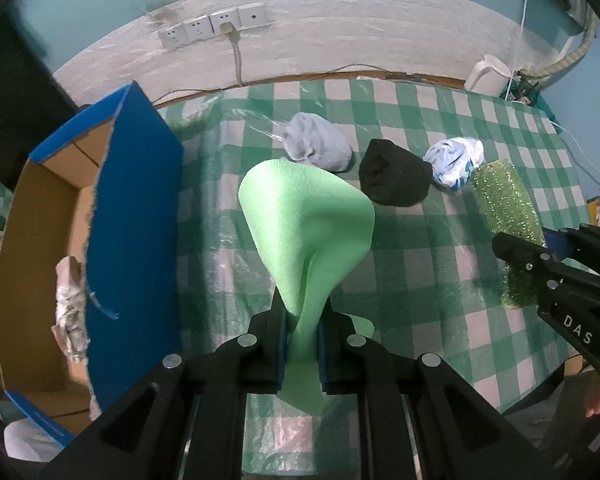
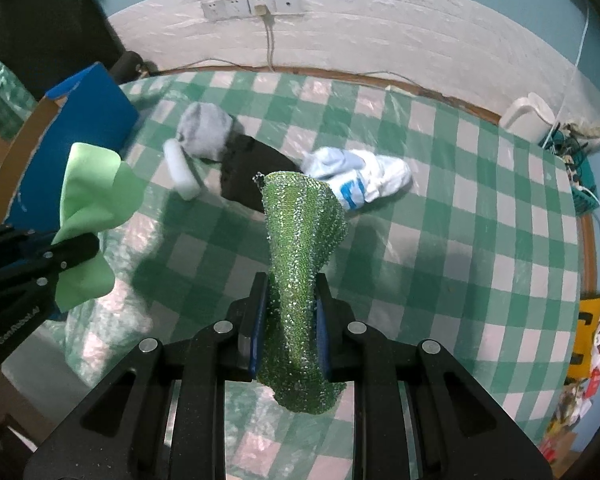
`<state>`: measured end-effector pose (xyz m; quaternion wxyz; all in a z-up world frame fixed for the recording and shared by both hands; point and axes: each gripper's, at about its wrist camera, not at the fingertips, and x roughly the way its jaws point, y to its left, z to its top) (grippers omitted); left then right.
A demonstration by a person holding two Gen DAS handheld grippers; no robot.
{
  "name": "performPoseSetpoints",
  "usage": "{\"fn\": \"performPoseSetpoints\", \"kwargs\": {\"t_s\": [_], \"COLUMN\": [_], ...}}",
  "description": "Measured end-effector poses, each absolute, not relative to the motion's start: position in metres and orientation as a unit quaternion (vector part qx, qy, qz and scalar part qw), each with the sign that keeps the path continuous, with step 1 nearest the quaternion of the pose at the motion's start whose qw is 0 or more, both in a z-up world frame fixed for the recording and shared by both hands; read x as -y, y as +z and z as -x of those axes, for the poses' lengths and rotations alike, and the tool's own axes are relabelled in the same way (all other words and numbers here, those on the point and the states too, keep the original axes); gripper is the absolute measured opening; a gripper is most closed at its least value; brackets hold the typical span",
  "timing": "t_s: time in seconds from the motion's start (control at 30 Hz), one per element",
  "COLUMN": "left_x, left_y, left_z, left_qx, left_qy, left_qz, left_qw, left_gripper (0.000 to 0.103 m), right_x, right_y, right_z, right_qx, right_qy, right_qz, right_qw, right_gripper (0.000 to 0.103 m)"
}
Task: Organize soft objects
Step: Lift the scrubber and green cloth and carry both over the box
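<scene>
"DAS" marks the right tool [image 2: 290, 320], clamped on a glittery cloth [image 2: 300, 248]; the left tool [image 1: 302, 344] clamps a green cloth [image 1: 304, 216] above the checked bench [image 1: 440, 272] beside a blue box [image 1: 136, 208].

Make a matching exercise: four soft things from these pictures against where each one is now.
1 light green cloth
2 glittery green cloth
3 black sock
4 grey sock

A lying on the table between the grey and white bundles
B clamped in the right tool
C lying nearest the blue box
D clamped in the left tool

Pairs: 1-D, 2-B, 3-A, 4-C
</scene>
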<state>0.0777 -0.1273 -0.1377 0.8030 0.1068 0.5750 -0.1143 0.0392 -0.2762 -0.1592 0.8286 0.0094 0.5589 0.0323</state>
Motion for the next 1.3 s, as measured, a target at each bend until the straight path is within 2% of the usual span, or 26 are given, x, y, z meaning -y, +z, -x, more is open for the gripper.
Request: {"fn": "performPoseSetpoints", "kwargs": {"t_s": [1.3], "left_x": [0.034], "left_y": [-0.065], "left_z": [-0.064], "left_qx": [-0.510], "left_qy": [-0.043], "left_qz": [-0.079], "left_qw": [0.855], "left_gripper": [0.012], "right_x": [0.161], "right_y": [-0.082], "right_z": [-0.059], "right_qx": [-0.496], "right_qy": [0.120], "right_qz": [0.042], "right_qw": [0.859], "right_gripper": [0.020]}}
